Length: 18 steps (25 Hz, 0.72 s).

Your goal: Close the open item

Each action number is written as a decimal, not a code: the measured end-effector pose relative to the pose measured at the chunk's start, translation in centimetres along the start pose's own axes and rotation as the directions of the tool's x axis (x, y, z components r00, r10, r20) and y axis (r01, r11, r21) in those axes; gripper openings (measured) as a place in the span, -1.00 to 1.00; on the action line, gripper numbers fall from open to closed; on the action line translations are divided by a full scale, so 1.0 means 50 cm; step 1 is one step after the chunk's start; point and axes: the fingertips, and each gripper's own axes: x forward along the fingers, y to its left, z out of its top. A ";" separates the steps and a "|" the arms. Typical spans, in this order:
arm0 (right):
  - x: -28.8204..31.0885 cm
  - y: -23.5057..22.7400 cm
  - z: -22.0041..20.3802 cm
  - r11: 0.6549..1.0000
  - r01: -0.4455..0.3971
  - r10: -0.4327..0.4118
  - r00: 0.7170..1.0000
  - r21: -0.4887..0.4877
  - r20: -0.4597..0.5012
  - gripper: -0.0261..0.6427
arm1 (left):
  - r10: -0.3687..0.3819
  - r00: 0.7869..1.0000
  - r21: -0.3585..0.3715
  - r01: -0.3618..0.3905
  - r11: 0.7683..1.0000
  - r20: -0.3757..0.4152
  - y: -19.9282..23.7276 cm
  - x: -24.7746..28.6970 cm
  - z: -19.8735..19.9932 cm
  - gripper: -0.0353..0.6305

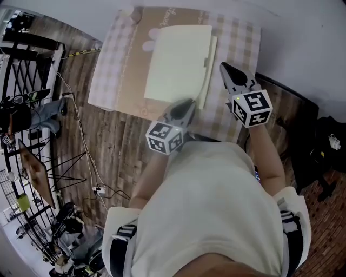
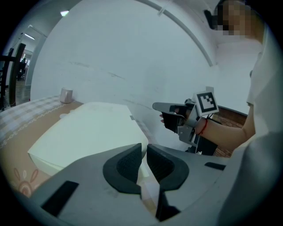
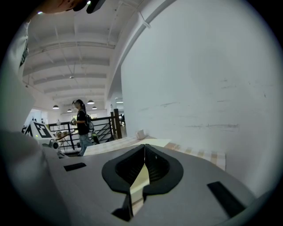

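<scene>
A flat pale yellow case [image 1: 178, 62] lies on the checked tablecloth [image 1: 238, 38], its lid down and a narrow flap [image 1: 210, 65] along its right side. My left gripper [image 1: 186, 104] is at the case's near right corner. In the left gripper view its jaws [image 2: 144, 152] stand a narrow slit apart just over that corner [image 2: 88, 128], and nothing is pinched between them. My right gripper [image 1: 224, 66] hovers just right of the flap, with its jaws touching and empty [image 3: 144, 150]. It also shows in the left gripper view [image 2: 155, 106].
A small white object [image 1: 135, 15] sits at the table's far left corner. A white wall runs behind the table. Black railings [image 1: 27, 48], cables [image 1: 81, 135] and stands crowd the wooden floor at the left. A dark bag [image 1: 324, 146] lies at the right. A person [image 3: 82, 126] stands far off.
</scene>
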 end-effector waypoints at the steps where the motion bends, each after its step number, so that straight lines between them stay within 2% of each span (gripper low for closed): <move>1: 0.010 -0.002 -0.001 1.000 -0.004 0.004 1.000 -0.008 -0.005 -0.92 | -0.001 1.000 0.003 0.001 1.000 -0.010 0.000 0.004 -0.006 -0.81; 10: 0.102 -0.013 -0.050 0.998 -0.045 0.041 0.994 -0.043 -0.098 -0.92 | 0.001 0.996 0.005 0.000 1.000 -0.085 0.004 0.035 -0.057 -0.80; 18: 0.161 0.011 -0.135 0.991 -0.117 0.098 0.968 -0.069 -0.233 -0.92 | -0.004 0.993 0.019 0.006 1.000 -0.118 0.002 0.043 -0.067 -0.79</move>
